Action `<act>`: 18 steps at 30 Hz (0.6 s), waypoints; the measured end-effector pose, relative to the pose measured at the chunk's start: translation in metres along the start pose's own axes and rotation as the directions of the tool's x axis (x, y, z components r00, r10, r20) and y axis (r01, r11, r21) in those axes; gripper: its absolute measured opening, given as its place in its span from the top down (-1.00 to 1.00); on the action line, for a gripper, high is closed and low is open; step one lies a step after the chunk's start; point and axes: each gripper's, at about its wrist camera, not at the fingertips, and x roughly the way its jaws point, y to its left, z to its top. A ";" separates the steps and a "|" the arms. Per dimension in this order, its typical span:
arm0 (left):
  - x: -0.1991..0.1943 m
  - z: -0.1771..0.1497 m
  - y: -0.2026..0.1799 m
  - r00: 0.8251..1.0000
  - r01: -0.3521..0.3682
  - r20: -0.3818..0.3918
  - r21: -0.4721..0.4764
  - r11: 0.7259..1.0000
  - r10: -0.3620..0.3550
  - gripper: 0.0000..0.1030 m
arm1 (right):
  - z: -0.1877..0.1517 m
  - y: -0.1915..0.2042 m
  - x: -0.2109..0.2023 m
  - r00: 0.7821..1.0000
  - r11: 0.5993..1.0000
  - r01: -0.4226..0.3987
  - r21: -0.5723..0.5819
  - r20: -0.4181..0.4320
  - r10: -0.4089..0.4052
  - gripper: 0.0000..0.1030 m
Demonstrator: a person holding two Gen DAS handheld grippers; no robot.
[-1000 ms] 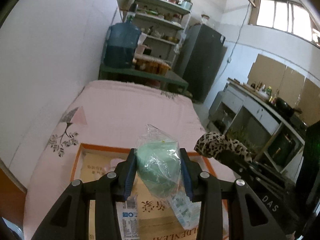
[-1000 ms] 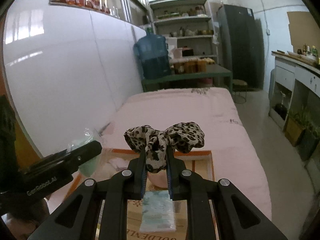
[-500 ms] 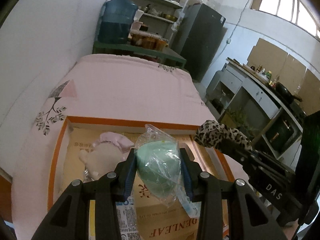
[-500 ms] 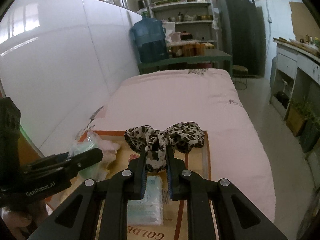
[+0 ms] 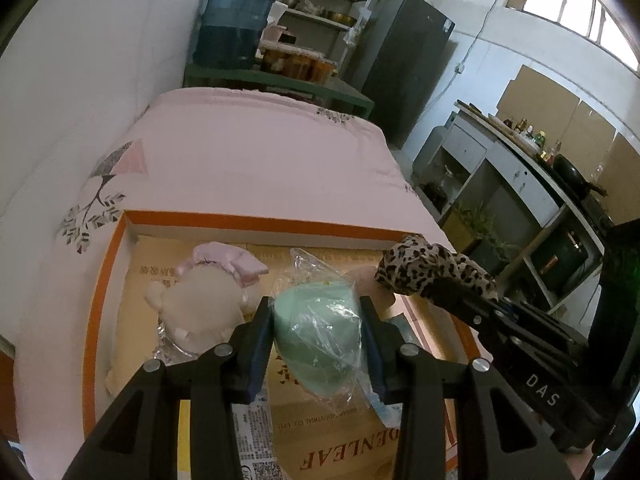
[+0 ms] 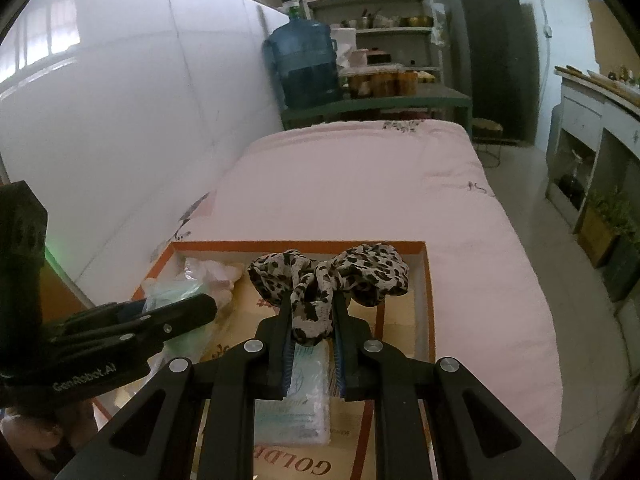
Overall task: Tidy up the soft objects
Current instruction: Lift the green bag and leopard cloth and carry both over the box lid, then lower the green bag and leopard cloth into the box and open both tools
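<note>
I hold both items over the orange-rimmed box [image 5: 256,222] for deposit: left gripper [image 5: 318,334] clamps the bagged green sponge [image 5: 316,340], right gripper [image 6: 312,326] pinches the leopard-print scrunchie [image 6: 332,276].

Daylight is pouring through a high window [image 5: 560,4] onto white walls [image 6: 120,100]. A pink-covered bed [image 5: 260,168] is stretching ahead; beyond it a blue water jug [image 5: 236,24], shelves [image 6: 372,12] and dark fridge [image 5: 404,64] are standing.

Pink bed [image 5: 256,168] – orange-rimmed box [image 5: 248,222] lies on it.
</note>
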 end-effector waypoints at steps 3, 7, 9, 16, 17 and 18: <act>0.004 -0.001 0.001 1.000 0.004 -0.018 -0.006 1.000 -0.004 0.20 | -0.001 0.000 0.003 1.000 1.000 -0.002 0.002 -0.008 0.002 0.69; 0.008 -0.002 0.003 0.999 0.006 -0.036 -0.011 1.000 -0.007 0.20 | -0.001 -0.001 0.008 1.000 1.000 -0.005 0.007 -0.022 0.005 0.69; 0.010 -0.002 0.004 0.999 0.007 -0.044 -0.013 1.000 -0.008 0.20 | -0.002 -0.001 0.009 1.000 1.000 -0.005 0.007 -0.026 0.005 0.69; 0.019 -0.006 0.003 0.996 0.010 -0.090 -0.012 1.000 -0.011 0.20 | -0.004 0.000 0.013 0.999 1.000 -0.002 0.003 -0.043 0.003 0.68; 0.019 -0.006 0.004 0.995 0.009 -0.095 -0.012 1.000 -0.010 0.20 | -0.004 0.000 0.013 0.999 1.000 -0.002 0.004 -0.045 0.002 0.69; 0.020 -0.007 0.004 0.995 0.008 -0.098 -0.013 1.000 -0.010 0.20 | -0.004 -0.001 0.014 0.999 1.000 -0.002 0.006 -0.047 0.002 0.69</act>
